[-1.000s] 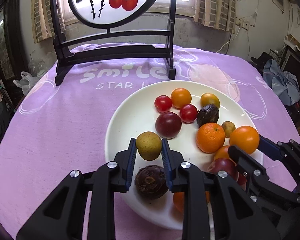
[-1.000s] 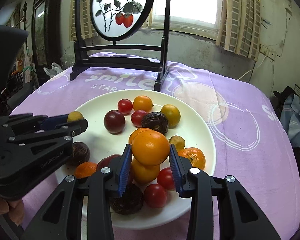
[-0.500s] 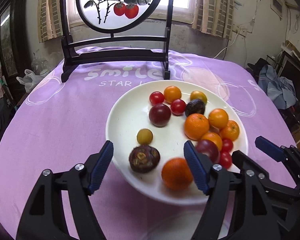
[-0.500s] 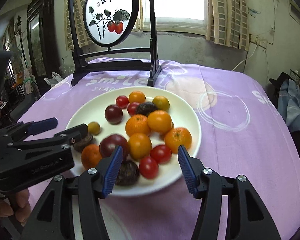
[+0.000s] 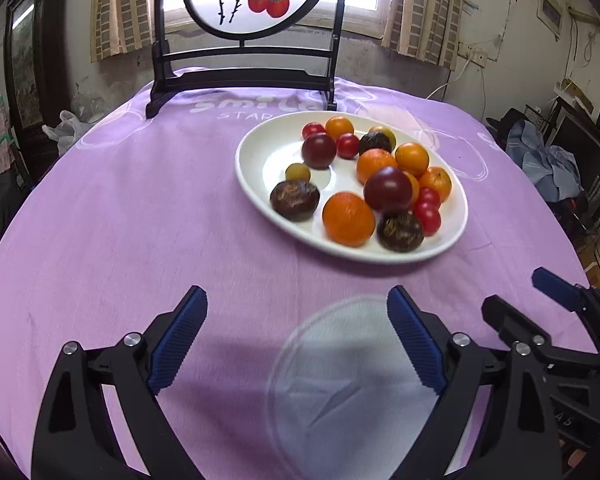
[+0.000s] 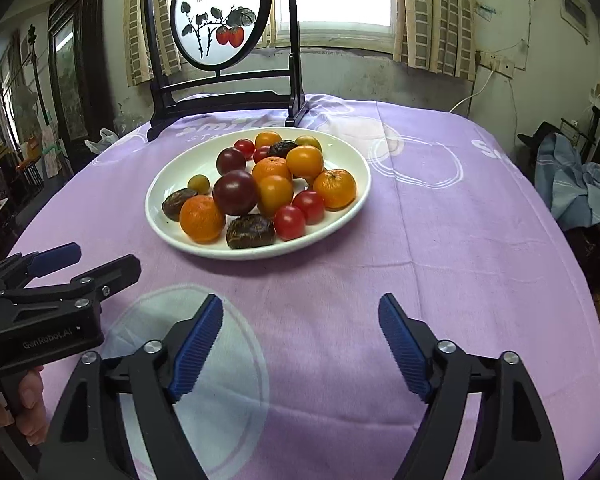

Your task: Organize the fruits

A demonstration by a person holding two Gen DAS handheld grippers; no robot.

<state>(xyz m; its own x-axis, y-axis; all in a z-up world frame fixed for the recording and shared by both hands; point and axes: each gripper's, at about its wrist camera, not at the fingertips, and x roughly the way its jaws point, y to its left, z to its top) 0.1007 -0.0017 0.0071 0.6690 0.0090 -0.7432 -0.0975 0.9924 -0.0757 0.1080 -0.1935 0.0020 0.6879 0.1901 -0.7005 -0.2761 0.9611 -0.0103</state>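
The fruits [image 6: 260, 188] are heaped on the white plate [image 6: 352, 208], far centre of the purple cloth. Both claws — left gripper [image 5: 296, 336] and right gripper [image 6: 300, 344] — have just been opening, nothing between them. Retreat should be kept level, the plate's near rim avoided.

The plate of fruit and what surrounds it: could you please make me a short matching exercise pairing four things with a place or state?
Things:
1. plate
2. screen
3. left hand-held gripper
4. yellow-green fruit

Places or states:
A. standing at the cloth's far edge
B. open, nothing between its pads
C. holding all the fruit
D. on the plate's left side, apart from the pile

Pairs: 1-C, 2-A, 3-B, 4-D
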